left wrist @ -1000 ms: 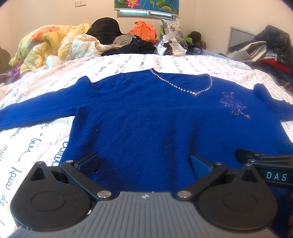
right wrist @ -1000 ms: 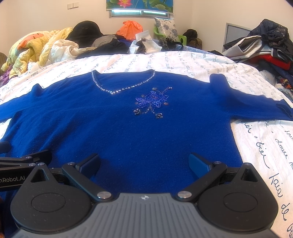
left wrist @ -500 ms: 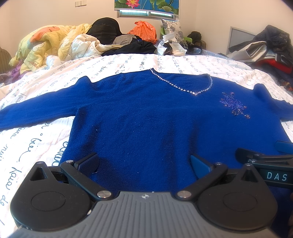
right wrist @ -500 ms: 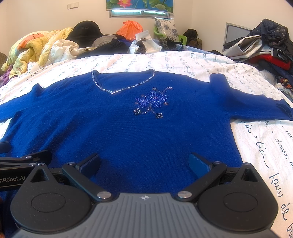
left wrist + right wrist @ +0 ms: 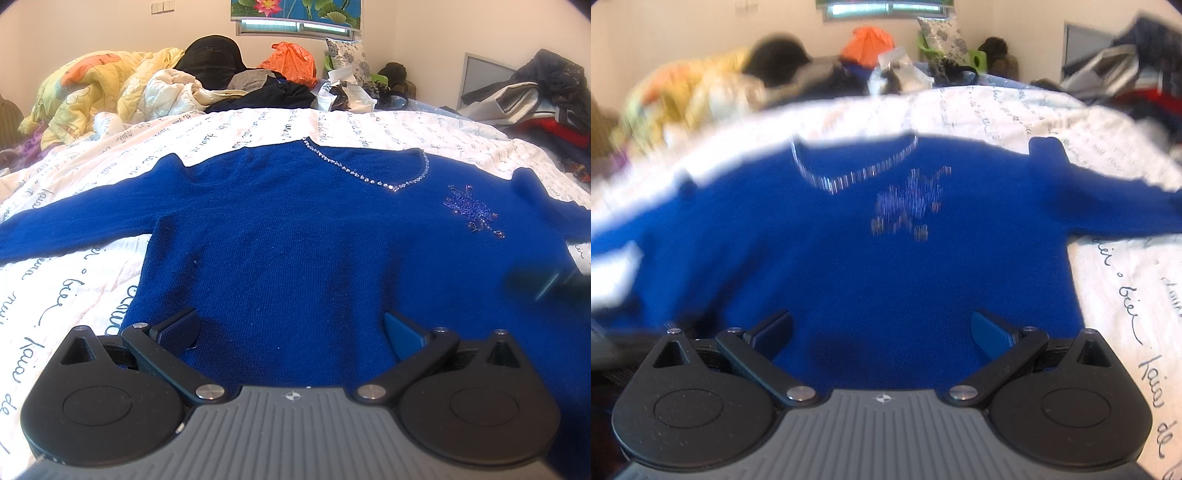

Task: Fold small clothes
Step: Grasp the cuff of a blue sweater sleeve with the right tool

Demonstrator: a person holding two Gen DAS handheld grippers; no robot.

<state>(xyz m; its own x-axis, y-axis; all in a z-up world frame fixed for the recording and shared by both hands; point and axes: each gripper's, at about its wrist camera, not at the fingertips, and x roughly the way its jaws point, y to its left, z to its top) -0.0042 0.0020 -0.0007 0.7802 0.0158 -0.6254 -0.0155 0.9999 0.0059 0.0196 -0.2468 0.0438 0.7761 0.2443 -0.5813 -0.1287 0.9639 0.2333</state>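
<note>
1. While spread flat, front up, on the script-printed bedsheet [image 5: 92,280], the blue sweater [image 5: 295,240] has both sleeves out.
2. Left gripper [image 5: 291,328]: jaws wide apart over the hem, holding nothing.
3. Right gripper [image 5: 882,328]: jaws likewise wide, empty; view motion-blurred.

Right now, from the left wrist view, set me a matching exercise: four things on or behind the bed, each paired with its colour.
Things:
1. sweater
2. plastic bag
3. quilt
4. bedsheet

Colours:
A. white with dark script
B. orange
C. royal blue
D. pale yellow with orange patches

Pairs: 1-C, 2-B, 3-D, 4-A
</note>
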